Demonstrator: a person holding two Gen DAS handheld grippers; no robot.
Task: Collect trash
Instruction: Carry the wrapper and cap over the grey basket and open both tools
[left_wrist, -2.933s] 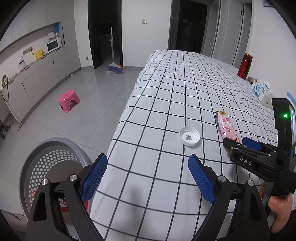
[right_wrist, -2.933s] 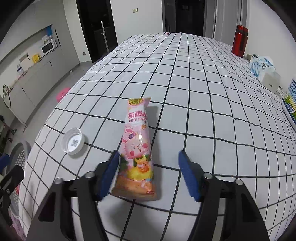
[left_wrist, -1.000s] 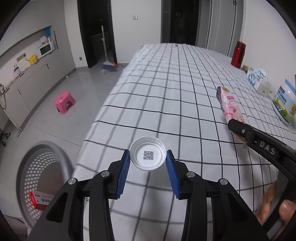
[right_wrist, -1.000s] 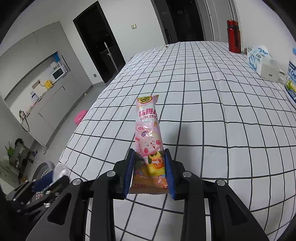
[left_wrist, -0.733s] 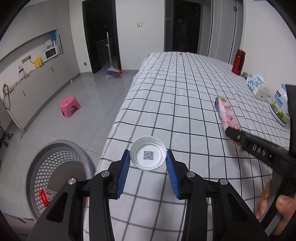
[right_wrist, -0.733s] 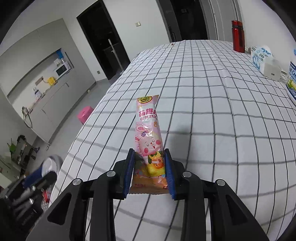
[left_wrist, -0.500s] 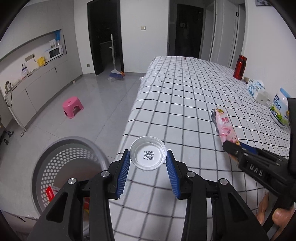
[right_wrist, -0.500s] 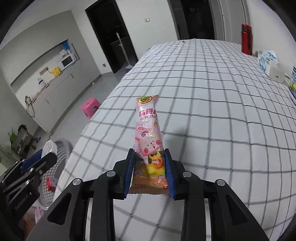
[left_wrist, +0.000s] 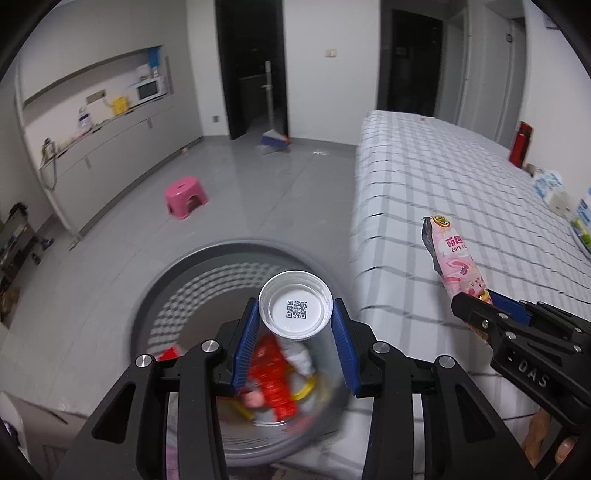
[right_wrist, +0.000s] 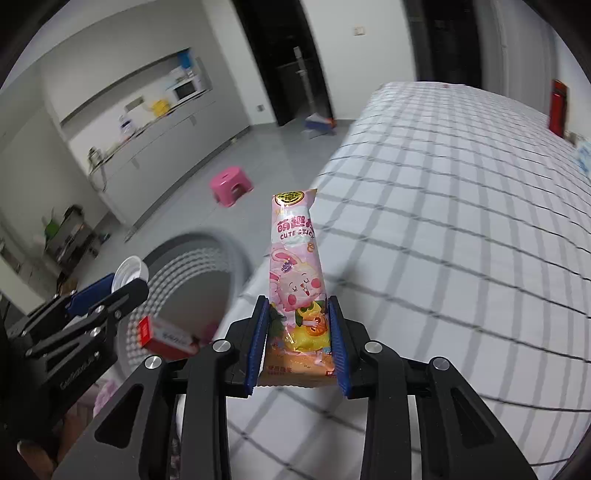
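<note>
- On the far left, a grey kitchen counter (left_wrist: 110, 129) runs along the wall, with a white microwave (left_wrist: 149, 89) on it; small items beside it are too blurred to name.
- A pink plastic stool (left_wrist: 184, 195) stands on the grey tiled floor (left_wrist: 277, 192), well apart from everything else.
- Nearer, a round grey perforated waste basket (left_wrist: 155, 280) sits on the floor just beside the bed. Red and yellow wrappers (left_wrist: 275, 380) lie inside, so some trash appears already collected; their shapes are smeared by motion blur.
- The left gripper (left_wrist: 295, 325), with blue pads, is clamped on a round white plastic lid (left_wrist: 294, 309) printed with a QR code. It hangs directly above the basket opening, so letting go looks like the next step.
- To the right, the bed, covered in a white sheet with a black grid (left_wrist: 443, 177), fills the frame; its near edge is cut off.
- The right gripper (right_wrist: 298, 332) is closed on the lower end of a long pink snack wrapper (right_wrist: 295, 258) showing a cartoon rabbit. The wrapper stands upright above the bed's edge, near the basket but not yet over it.
- Judging by this, two pieces are in hand and neither is dropped yet.
- At far right, a red bottle (left_wrist: 520, 144) and a white tissue pack (left_wrist: 548, 184) sit on the bed; whether they count as trash cannot be told.
</note>
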